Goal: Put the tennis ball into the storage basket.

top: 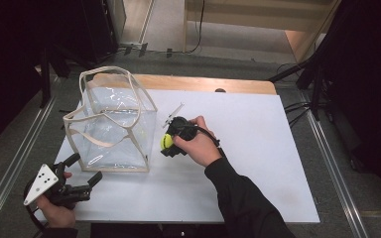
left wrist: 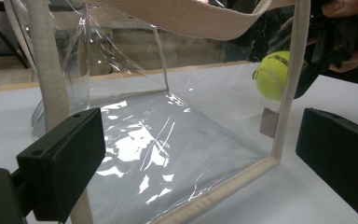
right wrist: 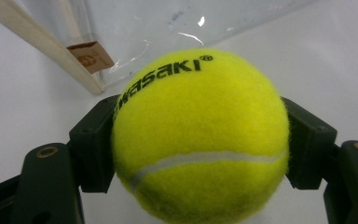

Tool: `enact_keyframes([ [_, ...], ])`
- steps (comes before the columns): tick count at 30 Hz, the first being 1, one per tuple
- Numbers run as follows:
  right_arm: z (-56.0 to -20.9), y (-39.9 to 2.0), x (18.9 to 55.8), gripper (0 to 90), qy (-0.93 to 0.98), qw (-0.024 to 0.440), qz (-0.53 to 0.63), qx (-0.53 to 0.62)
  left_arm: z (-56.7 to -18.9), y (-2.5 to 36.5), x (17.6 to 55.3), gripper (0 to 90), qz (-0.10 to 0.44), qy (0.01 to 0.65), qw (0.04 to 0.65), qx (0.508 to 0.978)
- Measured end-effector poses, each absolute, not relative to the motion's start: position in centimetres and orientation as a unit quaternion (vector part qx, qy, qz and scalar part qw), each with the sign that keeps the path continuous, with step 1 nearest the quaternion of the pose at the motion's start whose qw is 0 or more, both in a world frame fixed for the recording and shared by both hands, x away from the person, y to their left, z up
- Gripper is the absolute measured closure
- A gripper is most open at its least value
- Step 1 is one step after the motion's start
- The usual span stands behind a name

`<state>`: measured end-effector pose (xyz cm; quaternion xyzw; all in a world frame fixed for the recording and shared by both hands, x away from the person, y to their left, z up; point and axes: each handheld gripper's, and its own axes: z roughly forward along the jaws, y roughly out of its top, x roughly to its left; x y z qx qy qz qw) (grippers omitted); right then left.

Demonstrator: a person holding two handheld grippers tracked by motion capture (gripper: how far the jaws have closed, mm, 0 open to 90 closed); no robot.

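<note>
Yellow tennis ball (right wrist: 198, 140) in the middle of the frame, squeezed in right claw (top: 167, 144) beside clear bag (top: 114, 124). Probably light, fuzzy, bouncy; best pinched across its middle. Left claw (top: 82, 171) open, lower left.

The right hand-held gripper (top: 167, 144) is clamped shut mid-table; the left hand-held gripper (top: 82, 173) rests open, jaws apart.

A bright yellow tennis ball (right wrist: 200, 140) with black lettering and a white seam is clamped on both sides between black fingers (right wrist: 310, 142), just above the white surface (top: 258, 148), near the lower corner of an upright clear plastic bag (top: 114, 129) with cream fabric edging and handles.
</note>
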<state>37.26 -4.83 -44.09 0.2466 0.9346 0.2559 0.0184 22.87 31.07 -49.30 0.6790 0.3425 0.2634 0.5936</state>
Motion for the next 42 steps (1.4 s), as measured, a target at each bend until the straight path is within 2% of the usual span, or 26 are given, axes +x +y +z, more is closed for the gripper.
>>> enact_keyframes([
  [17,-41.9,-4.0,37.0,24.1,0.935,0.018,0.268,0.232,-49.3,31.1,22.9,1.3,0.264,0.343,0.594,0.678],
  [42,-39.0,-4.0,37.0,24.1,0.932,-0.012,0.29,0.219,-49.3,31.0,23.0,1.3,0.265,0.342,0.593,0.679],
])
